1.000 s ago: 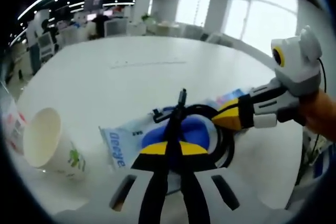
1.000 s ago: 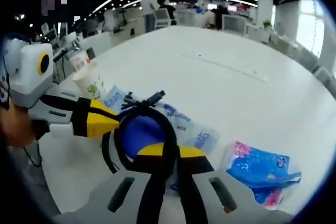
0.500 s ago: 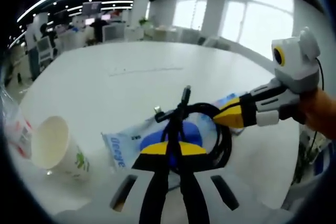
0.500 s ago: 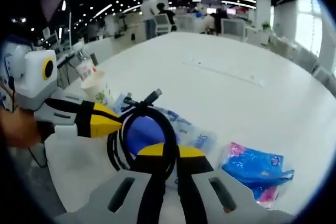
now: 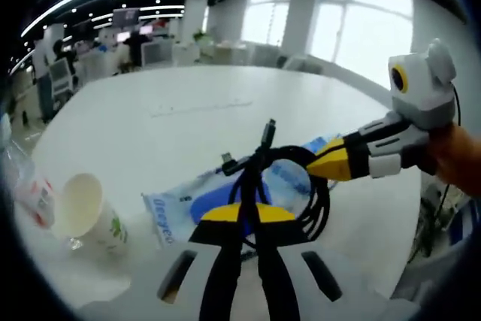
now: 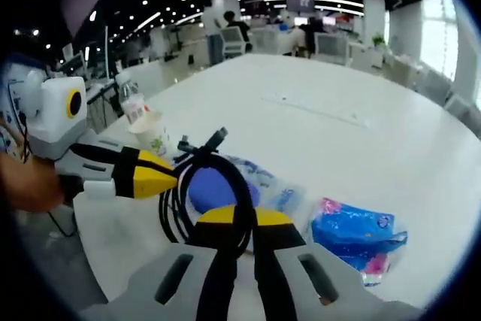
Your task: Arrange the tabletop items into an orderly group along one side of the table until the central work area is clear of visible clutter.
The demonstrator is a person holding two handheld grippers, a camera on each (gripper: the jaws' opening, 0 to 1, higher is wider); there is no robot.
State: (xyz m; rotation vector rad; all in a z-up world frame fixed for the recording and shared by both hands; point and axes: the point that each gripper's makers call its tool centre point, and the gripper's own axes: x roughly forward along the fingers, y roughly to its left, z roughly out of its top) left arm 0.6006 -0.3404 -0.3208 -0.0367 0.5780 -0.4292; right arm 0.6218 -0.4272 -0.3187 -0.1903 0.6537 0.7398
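Both grippers clamp the same coiled black cable [image 5: 289, 186] above the white table [image 5: 173, 118]: in the left gripper view the left gripper [image 5: 248, 208] has its jaws closed on the near side of the coil while the right gripper [image 5: 319, 165] comes in from the right and pinches the coil's far side. In the right gripper view the cable's plug ends [image 6: 214, 139] stick up over the blue-and-white wipes pack [image 6: 259, 182]. A paper cup [image 5: 86, 208] lies tipped beside a plastic bottle [image 5: 26, 189], and a blue tissue packet [image 6: 357, 234] rests just beside the wipes pack.
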